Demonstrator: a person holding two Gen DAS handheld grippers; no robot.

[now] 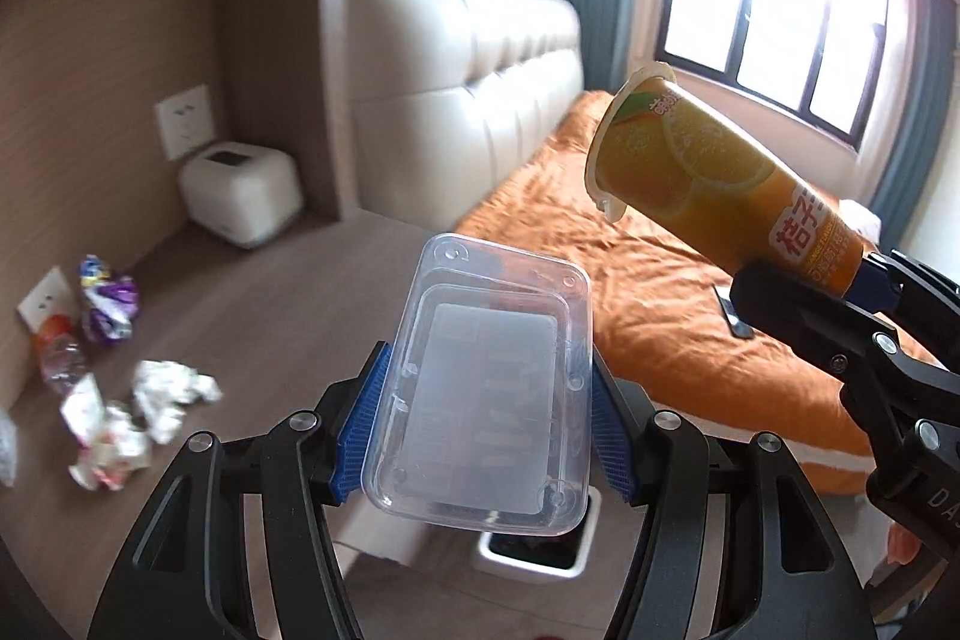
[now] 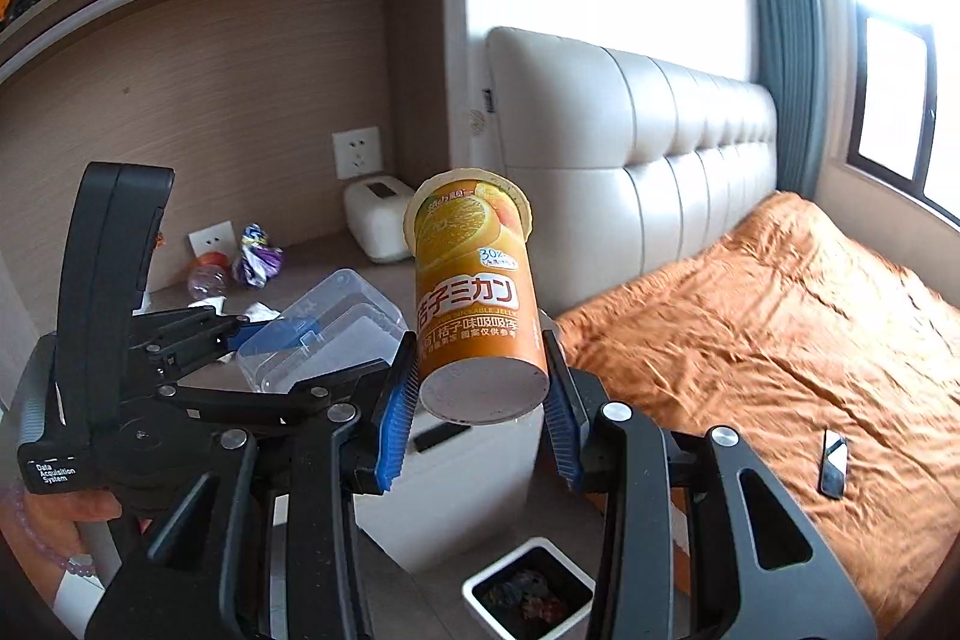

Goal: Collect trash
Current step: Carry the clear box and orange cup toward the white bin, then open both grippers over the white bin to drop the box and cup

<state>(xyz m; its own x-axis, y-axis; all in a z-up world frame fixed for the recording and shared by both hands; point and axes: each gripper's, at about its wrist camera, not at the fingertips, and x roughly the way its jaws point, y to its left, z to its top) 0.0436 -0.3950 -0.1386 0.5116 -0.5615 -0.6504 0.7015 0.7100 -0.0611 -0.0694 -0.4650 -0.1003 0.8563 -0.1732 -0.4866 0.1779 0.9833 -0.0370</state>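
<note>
In the left wrist view, my left tool grips a clear plastic box between its blue pads, above the white bin. The box is transparent, rectangular, with rounded corners. To the right, my right tool holds an orange jelly cup by its base. Crumpled paper lies on the worktop.

In the right wrist view, my right tool is closed on the jelly cup, upside down with the grey bottom toward the camera. The bin stands below, beside the bed.
</note>
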